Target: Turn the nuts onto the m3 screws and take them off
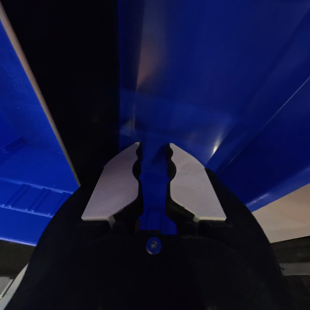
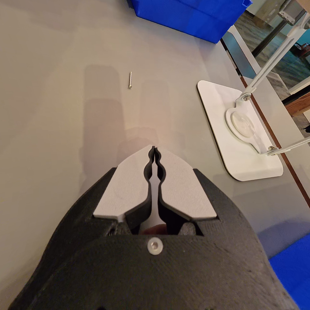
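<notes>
A small silver screw lies on the grey table, well ahead of my right gripper. The right gripper is shut, its tips touching, with nothing visible between them. My left gripper is open and reaches inside a blue bin, its tips close to the bin's floor. The view there is dark and blurred. I see no nut in either view.
A blue bin stands at the far edge of the table. A white stand base with thin metal arms sits at the right, near the table's edge. Another blue object shows at the lower right.
</notes>
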Motion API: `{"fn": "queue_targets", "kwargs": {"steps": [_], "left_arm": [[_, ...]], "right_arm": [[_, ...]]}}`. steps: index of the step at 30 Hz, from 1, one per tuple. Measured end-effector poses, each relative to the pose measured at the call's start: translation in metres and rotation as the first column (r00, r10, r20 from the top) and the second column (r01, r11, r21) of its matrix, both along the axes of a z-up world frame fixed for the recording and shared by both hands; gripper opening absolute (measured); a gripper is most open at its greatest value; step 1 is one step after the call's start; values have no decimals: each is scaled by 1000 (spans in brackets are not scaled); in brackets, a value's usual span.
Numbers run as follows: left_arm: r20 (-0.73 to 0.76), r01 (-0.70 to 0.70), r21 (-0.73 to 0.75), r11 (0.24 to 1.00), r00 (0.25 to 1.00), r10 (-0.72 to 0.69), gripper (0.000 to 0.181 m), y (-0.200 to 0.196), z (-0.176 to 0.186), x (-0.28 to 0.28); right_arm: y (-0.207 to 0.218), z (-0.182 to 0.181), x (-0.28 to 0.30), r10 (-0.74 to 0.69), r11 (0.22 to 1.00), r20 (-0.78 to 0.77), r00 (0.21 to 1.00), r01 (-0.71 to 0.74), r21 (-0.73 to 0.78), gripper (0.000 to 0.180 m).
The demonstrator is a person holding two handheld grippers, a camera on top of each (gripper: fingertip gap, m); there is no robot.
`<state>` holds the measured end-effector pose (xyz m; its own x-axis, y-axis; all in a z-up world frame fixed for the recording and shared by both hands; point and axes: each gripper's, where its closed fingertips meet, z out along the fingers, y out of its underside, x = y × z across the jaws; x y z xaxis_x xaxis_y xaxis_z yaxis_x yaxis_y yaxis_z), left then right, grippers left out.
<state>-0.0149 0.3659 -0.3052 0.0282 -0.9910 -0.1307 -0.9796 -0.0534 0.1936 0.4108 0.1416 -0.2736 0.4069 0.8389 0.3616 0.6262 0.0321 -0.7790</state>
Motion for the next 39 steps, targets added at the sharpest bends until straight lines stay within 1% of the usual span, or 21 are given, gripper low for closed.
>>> {"fn": "queue_targets", "kwargs": {"steps": [1, 3, 5, 7, 9, 10, 12, 16, 22, 27, 30, 32, 34, 35, 37, 39], "left_arm": [[1, -9, -6, 1000, 1000, 9, 27, 0, 0, 0], [-9, -35, -5, 999, 999, 35, 27, 3, 0, -1], [-35, -13, 18, 1000, 999, 14, 32, 7, 1, -4], [-45, -29, 21, 999, 999, 30, 32, 8, 1, -4], [-46, 5, 53, 999, 999, -3, 35, 10, 2, -3], [-45, -6, 54, 999, 999, 8, 35, 10, 2, -3], [-37, -32, 32, 999, 999, 33, 33, 9, 1, -4], [-31, -4, -7, 1000, 1000, 4, 29, 7, 0, -2], [-14, -57, -72, 996, 998, 56, 19, 2, -1, -2], [-23, -85, -56, 995, 996, 84, 28, 3, 1, -4], [19, -211, -52, 976, 977, 212, 35, 3, 8, -3], [81, -310, -62, 949, 946, 314, 37, 4, 15, 3], [147, -394, -47, 918, 906, 396, 42, 7, 22, 9], [157, -429, -62, 901, 888, 433, 43, 5, 23, 11], [160, -470, -24, 882, 870, 467, 36, 7, 23, 9], [225, -516, 15, 857, 837, 500, 18, 14, 23, 15]], "right_arm": [[0, 0, 0, -1, 1000, 0, 1000, 1, -1, 0], [0, 0, 0, -2, 1000, -1, 1000, 2, -2, 0], [0, 0, 0, -1, 1000, -1, 1000, 1, -2, 0], [0, 0, 0, -1, 1000, -3, 1000, 1, -2, 0], [0, 0, 0, 0, 1000, -2, 1000, 0, -3, 0], [0, 0, 0, 0, 1000, -2, 1000, 0, -4, 0], [0, 0, 0, 1, 1000, -1, 1000, -1, -4, 0], [-1, 0, 0, 2, 1000, 1, 1000, -2, -3, 0], [-1, 0, 0, 2, 1000, 2, 1000, -2, -1, 0], [-1, 0, 0, 3, 1000, 1, 1000, -3, -1, 0], [0, 0, 0, 2, 1000, -3, 1000, -2, -3, 0], [0, 0, 0, 1, 1000, -3, 1000, -1, -4, 0], [0, 0, 0, 0, 1000, -6, 1000, 0, -5, 0], [0, 1, 0, -1, 1000, -8, 1000, 1, -5, 0], [0, 0, 0, -1, 1000, -7, 1000, 1, -4, 0], [0, -1, 0, 2, 1000, 3, 1000, -2, -1, 0]]}}
